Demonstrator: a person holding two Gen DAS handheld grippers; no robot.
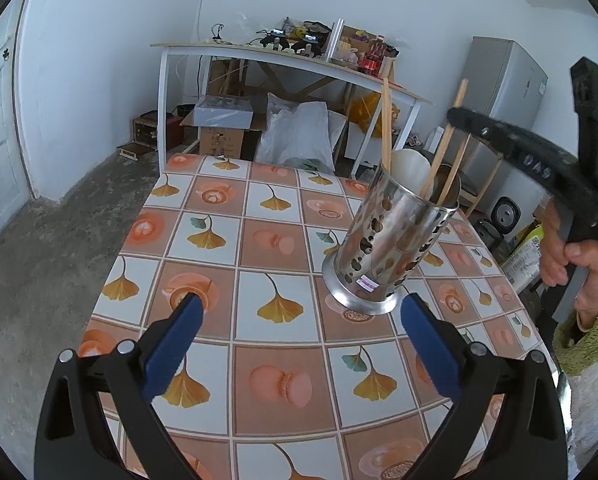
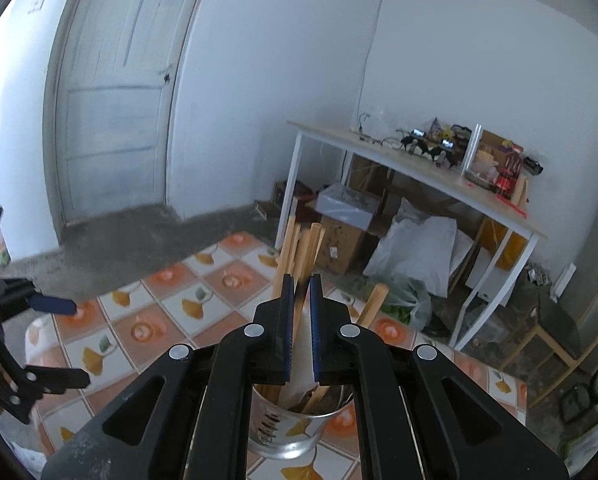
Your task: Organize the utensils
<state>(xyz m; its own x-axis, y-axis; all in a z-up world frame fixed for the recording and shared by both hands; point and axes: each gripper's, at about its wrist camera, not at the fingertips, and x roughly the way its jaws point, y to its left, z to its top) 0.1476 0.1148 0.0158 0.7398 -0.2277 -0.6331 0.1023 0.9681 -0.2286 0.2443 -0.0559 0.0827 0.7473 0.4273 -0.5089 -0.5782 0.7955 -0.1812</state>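
A perforated steel utensil holder [image 1: 391, 240] stands upright on the patterned tablecloth [image 1: 227, 240]. Wooden chopsticks [image 1: 386, 120] and a white rounded utensil [image 1: 407, 164] stick out of it. My left gripper [image 1: 301, 302] is wide open just in front of the holder's base, and nothing is between its blue pads. My right gripper [image 2: 301, 280] hangs over the holder [image 2: 295, 428], shut on a chopstick [image 2: 300, 300] whose lower end reaches into the holder. In the left wrist view the right gripper [image 1: 459, 116] crosses the chopsticks above the rim, held by a hand [image 1: 567, 256].
The table's far edge [image 1: 259, 162] drops to a grey concrete floor. Beyond it stands a white desk [image 1: 283, 60] with clutter on top and boxes and bags underneath. A grey fridge [image 1: 507, 92] is at the back right. A white door [image 2: 115, 100] is on the left wall.
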